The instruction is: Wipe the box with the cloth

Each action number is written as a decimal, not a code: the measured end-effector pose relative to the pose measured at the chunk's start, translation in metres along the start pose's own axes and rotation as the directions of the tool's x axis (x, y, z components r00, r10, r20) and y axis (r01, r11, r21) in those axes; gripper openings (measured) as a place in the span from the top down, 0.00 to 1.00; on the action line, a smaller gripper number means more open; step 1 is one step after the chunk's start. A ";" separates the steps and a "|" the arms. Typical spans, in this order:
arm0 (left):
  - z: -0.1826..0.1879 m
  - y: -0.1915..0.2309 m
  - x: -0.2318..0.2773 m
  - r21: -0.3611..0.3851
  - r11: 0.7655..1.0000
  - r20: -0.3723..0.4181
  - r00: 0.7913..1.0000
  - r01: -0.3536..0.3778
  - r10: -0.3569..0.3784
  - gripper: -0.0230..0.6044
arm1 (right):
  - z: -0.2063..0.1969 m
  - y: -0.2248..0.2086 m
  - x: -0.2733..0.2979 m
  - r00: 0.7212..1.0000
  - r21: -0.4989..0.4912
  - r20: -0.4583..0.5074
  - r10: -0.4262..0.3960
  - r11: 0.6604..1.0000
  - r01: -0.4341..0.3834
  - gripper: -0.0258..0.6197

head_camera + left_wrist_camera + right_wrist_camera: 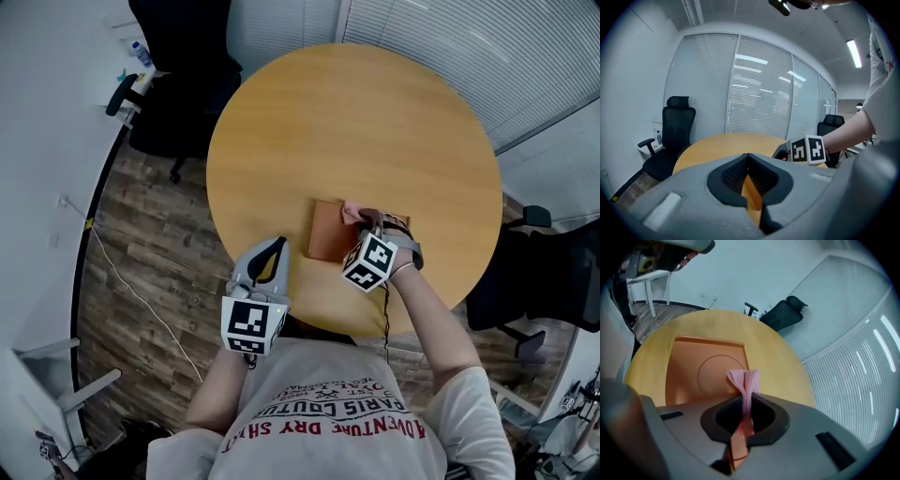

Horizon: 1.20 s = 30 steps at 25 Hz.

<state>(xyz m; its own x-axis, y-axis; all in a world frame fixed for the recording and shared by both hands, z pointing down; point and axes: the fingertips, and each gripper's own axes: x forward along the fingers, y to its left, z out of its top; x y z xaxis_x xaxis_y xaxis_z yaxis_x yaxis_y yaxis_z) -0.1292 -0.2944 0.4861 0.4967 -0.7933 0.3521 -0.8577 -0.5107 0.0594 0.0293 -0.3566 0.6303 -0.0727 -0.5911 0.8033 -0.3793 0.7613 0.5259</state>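
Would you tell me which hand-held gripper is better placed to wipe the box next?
The right hand-held gripper: it is shut on the pink cloth right over the orange box. The left hand-held gripper is shut, empty, off to the box's side.

I held my left gripper (pixel 748 158) low, close to my body, its jaws pressed together with nothing between them. My right arm was stretched forward, and my right gripper (pixel 749 399) was clamped on the pink cloth (pixel 744 379).
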 end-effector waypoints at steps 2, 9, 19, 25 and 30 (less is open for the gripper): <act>0.000 -0.001 -0.001 0.002 1.000 0.003 1.000 0.001 -0.001 0.95 | 0.001 0.003 -0.001 1.000 -0.006 0.002 0.013 1.000 -0.013 0.91; 0.001 -0.011 -0.006 0.017 1.000 0.004 1.000 0.014 -0.014 0.95 | 0.002 0.030 -0.011 0.997 -0.029 0.018 0.080 0.996 -0.079 0.91; -0.003 -0.021 -0.015 0.028 1.000 -0.001 1.000 0.012 -0.012 0.95 | -0.010 0.054 -0.030 0.996 -0.033 0.007 0.092 0.995 -0.092 0.91; -0.002 -0.033 -0.017 0.027 0.999 0.006 1.000 0.024 -0.024 0.95 | -0.012 0.072 -0.046 0.994 -0.016 0.025 0.108 0.994 -0.108 0.91; -0.004 -0.045 -0.019 0.028 0.999 0.009 1.000 0.023 -0.023 0.95 | -0.019 0.092 -0.059 0.983 -0.004 0.041 0.181 0.984 -0.181 0.91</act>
<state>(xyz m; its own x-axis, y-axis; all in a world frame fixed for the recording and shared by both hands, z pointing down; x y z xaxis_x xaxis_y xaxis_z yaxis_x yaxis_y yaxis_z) -0.1005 -0.2550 0.4808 0.5178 -0.7839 0.3425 -0.8419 -0.5381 0.0413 0.0160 -0.2462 0.6368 -0.1780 -0.4542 0.8730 -0.3558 0.8568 0.3732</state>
